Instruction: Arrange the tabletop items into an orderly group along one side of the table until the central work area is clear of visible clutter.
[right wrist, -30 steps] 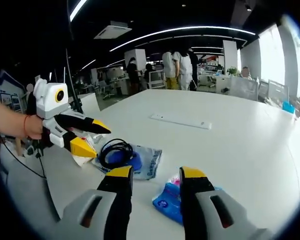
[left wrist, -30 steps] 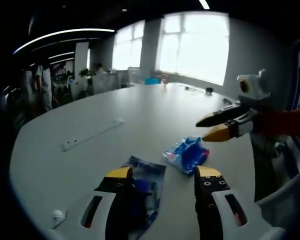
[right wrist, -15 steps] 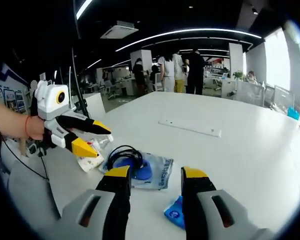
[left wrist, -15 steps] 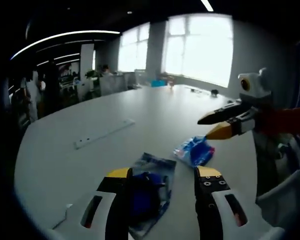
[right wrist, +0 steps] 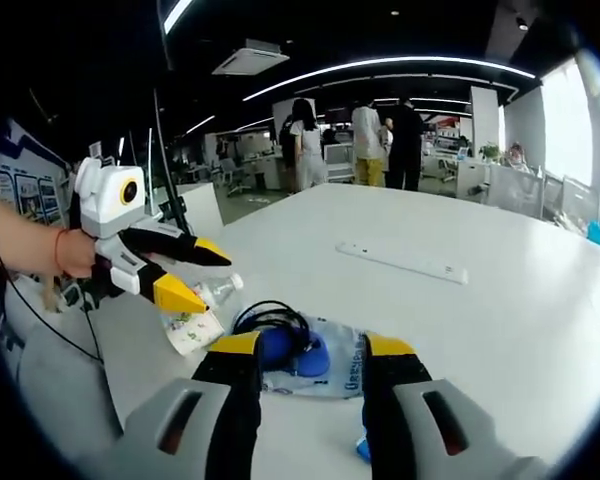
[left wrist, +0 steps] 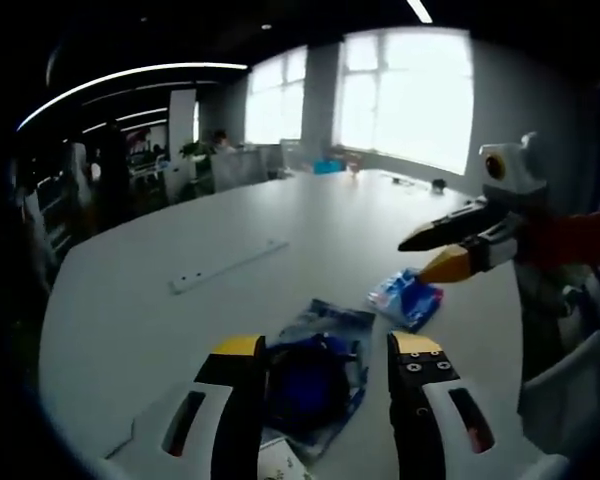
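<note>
The desk [left wrist: 310, 220] carries a long white strip [left wrist: 229, 266] well inside its edges. A clear bag holding a blue item [left wrist: 315, 375] lies near the near edge, partly hidden between the released left gripper [left wrist: 320, 350] jaws. A blue packet [left wrist: 408, 298] lies beyond it, beneath the released right gripper [left wrist: 432, 252]. A black cable [right wrist: 275, 320] rests on the bag; a small bottle [right wrist: 218, 291] beside it is hard to make out.

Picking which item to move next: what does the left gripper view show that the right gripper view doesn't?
Left gripper view: the blue packet in full, near the open right gripper, and bright windows.
Right gripper view: a small clear bottle and a paper packet by the open left gripper, and people standing behind.
Shared: the white table, the clear bag holding a blue item, the white strip.
</note>
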`<state>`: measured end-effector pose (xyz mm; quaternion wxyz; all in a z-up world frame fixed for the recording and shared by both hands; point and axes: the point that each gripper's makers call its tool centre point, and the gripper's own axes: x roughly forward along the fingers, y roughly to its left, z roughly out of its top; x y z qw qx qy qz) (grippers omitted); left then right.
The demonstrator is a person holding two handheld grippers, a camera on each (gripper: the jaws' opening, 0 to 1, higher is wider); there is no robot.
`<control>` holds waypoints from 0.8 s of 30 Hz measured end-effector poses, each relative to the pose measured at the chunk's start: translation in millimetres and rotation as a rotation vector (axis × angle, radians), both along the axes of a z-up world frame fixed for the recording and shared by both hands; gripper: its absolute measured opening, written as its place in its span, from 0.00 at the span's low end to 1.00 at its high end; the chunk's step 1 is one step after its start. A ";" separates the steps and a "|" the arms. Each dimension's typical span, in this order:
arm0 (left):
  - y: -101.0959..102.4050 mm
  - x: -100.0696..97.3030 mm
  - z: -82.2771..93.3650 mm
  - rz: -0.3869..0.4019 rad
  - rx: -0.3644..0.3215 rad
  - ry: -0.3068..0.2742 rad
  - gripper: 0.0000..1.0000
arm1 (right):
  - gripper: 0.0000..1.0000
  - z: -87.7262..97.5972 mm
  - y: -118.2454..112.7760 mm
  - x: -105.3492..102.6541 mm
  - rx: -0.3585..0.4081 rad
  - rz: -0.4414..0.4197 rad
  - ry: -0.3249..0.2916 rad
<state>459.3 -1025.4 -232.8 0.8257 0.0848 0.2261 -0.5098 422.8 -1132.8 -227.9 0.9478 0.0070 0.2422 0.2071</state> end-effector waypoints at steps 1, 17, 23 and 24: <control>1.6 0.8 -0.4 0.000 0.001 0.000 0.45 | 0.37 0.2 1.9 0.5 0.002 0.002 0.000; 23.5 24.8 -8.6 0.006 0.027 0.001 0.44 | 0.35 -15.2 37.3 12.3 -0.003 0.019 0.040; 24.9 30.5 -13.8 -0.006 0.036 0.004 0.43 | 0.33 -22.3 40.5 16.4 -0.018 -0.007 0.058; 25.4 31.5 -15.6 -0.007 0.043 0.005 0.43 | 0.33 -23.7 42.0 16.6 -0.021 -0.009 0.061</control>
